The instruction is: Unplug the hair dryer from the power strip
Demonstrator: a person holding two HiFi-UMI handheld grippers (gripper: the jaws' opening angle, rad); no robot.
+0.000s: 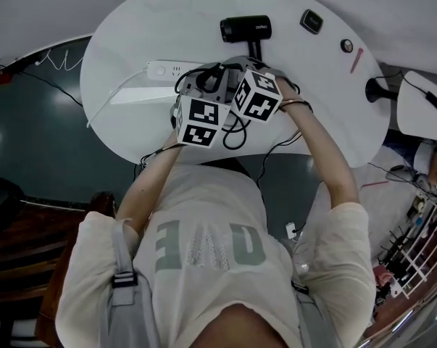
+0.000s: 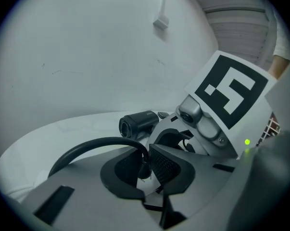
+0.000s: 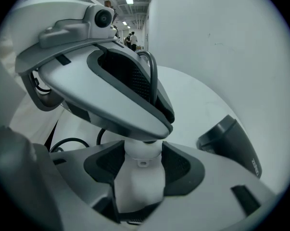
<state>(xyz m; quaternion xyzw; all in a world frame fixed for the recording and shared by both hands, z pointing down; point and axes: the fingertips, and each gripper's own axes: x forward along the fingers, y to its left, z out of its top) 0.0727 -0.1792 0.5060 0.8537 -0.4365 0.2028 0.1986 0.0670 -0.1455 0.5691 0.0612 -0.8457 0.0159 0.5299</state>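
Now we are mid-pull. Our left gripper pinches the cord, and our right gripper squeezes the strip. Next, we should tug the cord straight out. Farther off, at twelve o'clock, lies the dryer.

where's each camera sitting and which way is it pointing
Head view: on the person's head, looking steeply down at the white table; shirt and both forearms show.
Left gripper view: on the left gripper, along jaws shut on the black cord.
Right gripper view: on the right gripper, along jaws clamping the power strip.
Shared: both gripper views catch the hair dryer and the other gripper.
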